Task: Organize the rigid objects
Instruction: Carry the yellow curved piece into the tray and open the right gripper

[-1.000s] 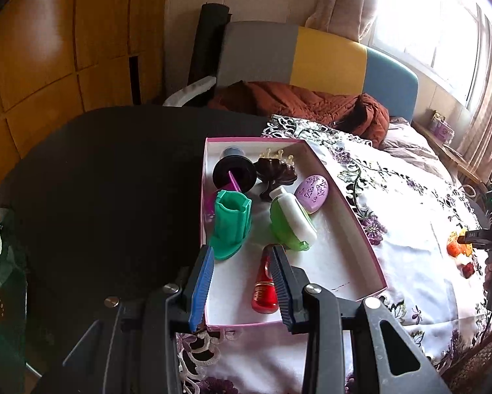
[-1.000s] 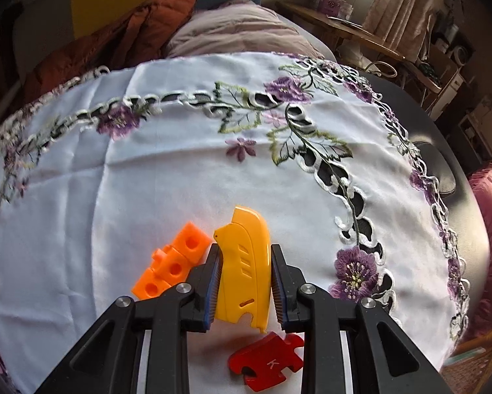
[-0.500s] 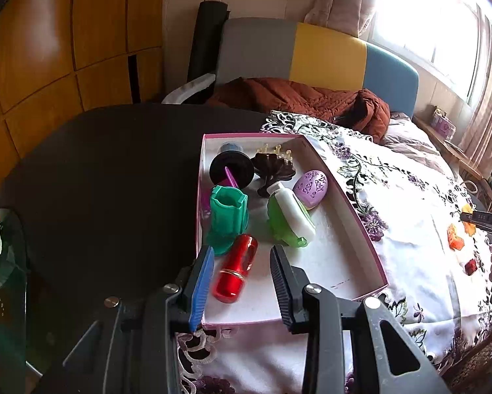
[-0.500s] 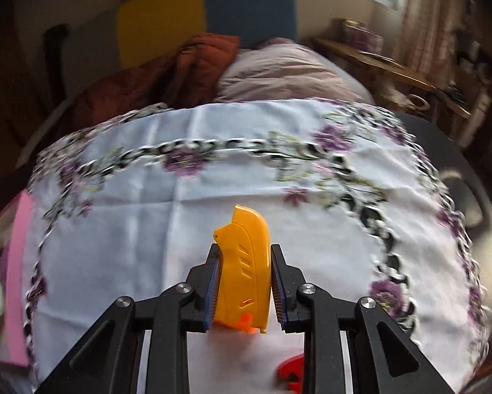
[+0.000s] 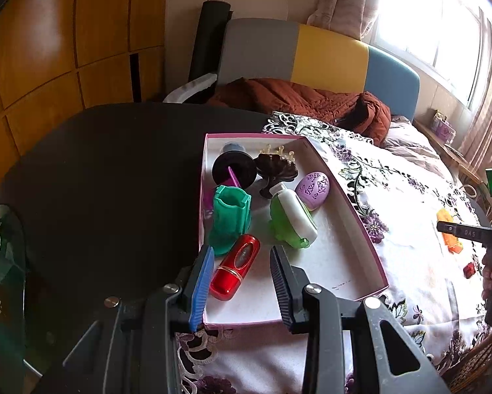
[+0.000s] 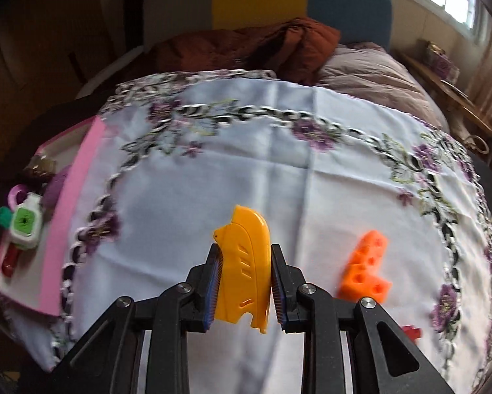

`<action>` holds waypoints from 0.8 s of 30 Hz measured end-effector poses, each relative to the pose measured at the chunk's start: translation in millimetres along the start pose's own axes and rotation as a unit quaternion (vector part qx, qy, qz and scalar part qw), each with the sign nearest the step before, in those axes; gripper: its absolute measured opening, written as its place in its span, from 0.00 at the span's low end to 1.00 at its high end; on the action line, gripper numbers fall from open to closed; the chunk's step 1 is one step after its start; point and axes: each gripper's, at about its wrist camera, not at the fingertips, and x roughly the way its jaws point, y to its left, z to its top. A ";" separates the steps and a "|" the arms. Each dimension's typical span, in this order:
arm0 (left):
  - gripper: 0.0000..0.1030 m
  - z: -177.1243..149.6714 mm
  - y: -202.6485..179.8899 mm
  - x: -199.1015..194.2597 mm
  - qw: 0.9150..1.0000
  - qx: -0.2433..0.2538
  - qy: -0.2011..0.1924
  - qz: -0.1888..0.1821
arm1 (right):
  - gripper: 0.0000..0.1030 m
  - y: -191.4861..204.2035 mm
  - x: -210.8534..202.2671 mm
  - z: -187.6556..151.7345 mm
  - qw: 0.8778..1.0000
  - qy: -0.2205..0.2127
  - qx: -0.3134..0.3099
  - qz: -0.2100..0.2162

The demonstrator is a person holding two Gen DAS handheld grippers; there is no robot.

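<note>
The right tongs (image 6: 244,275) are clenched on a yellow plastic piece (image 6: 244,262), a smooth, curved moulded shell with small slots in its face, held clear above the white embroidered cloth (image 6: 246,164). That cloth is thin fabric with purple flowers and a cut-out lace border, spread over a dark round surface (image 5: 98,180). On the cloth, to the right of the yellow piece, lies an orange plastic block (image 6: 366,271), L-shaped and studded with round holes; a small red piece (image 6: 410,331) lies nearer the cloth's edge.

The left tongs (image 5: 239,282) stand released, with a gap between the ribbed pads, over the near end of a shallow pink-rimmed cardboard box (image 5: 357,216) with a white floor. Between the pads but untouched lies a glossy red cylinder with a gold band (image 5: 235,271), resting on the box floor. Behind it in the box stand a teal plastic cup with fluted sides (image 5: 231,216), a green and white bottle lying tilted (image 5: 292,220), a lilac egg-shaped case with a raised pattern (image 5: 312,189), a dark scalloped dish (image 5: 276,169), and a black round disc with a purple stick (image 5: 234,170).
</note>
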 end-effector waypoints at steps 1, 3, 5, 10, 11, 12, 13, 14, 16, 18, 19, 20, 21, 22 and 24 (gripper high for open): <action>0.34 -0.1 1.1 0.0 1.000 -0.001 0.000 0.000 | 0.27 11.4 -1.8 -0.3 1.000 -0.002 -0.005 0.011; 0.34 -0.5 3.5 -0.6 1.000 -0.003 0.000 0.001 | 0.27 38.4 -6.4 1.9 0.999 -0.009 -0.019 0.034; 0.34 -0.6 5.5 0.4 1.000 -0.005 0.002 0.003 | 0.27 63.0 -12.0 3.1 0.998 -0.016 -0.032 0.058; 0.34 -2.4 11.9 1.4 1.000 -0.017 0.004 0.005 | 0.27 123.8 -27.8 4.1 0.989 -0.033 -0.081 0.115; 0.34 -2.9 13.2 1.7 1.000 -0.020 0.004 0.005 | 0.27 133.0 -30.2 3.8 0.987 -0.033 -0.089 0.129; 0.34 -3.6 14.7 2.2 1.000 -0.023 0.005 0.005 | 0.27 141.1 -31.7 2.9 0.985 -0.032 -0.096 0.140; 0.34 -4.1 16.3 2.7 1.000 -0.025 0.006 0.005 | 0.27 148.8 -32.6 1.4 0.983 -0.031 -0.104 0.150; 0.34 -4.6 17.9 2.8 1.000 -0.029 0.006 0.007 | 0.27 158.5 -32.9 -1.0 0.980 -0.029 -0.117 0.160; 0.34 -4.7 22.8 2.1 0.999 -0.037 0.003 0.010 | 0.27 177.3 -32.7 -5.9 0.974 -0.024 -0.143 0.175; 0.34 -4.2 27.1 0.5 0.999 -0.044 0.000 0.013 | 0.27 194.3 -32.5 -10.5 0.969 -0.022 -0.165 0.184; 0.34 -4.1 29.6 -0.6 0.999 -0.048 -0.003 0.015 | 0.27 200.2 -30.8 -11.6 0.967 -0.020 -0.172 0.188; 0.34 -4.1 31.8 -1.6 0.999 -0.051 -0.004 0.018 | 0.27 207.6 -29.5 -13.1 0.965 -0.018 -0.179 0.191; 0.34 -4.1 33.5 -2.1 0.998 -0.052 -0.005 0.020 | 0.27 211.9 -28.6 -14.8 0.964 -0.017 -0.184 0.192; 0.34 -4.6 36.0 -2.2 0.998 -0.055 -0.005 0.022 | 0.27 217.6 -26.8 -16.3 0.962 -0.013 -0.191 0.196; 0.34 -5.6 39.3 -1.8 0.998 -0.060 -0.003 0.024 | 0.27 225.4 -23.7 -19.2 0.958 -0.008 -0.206 0.199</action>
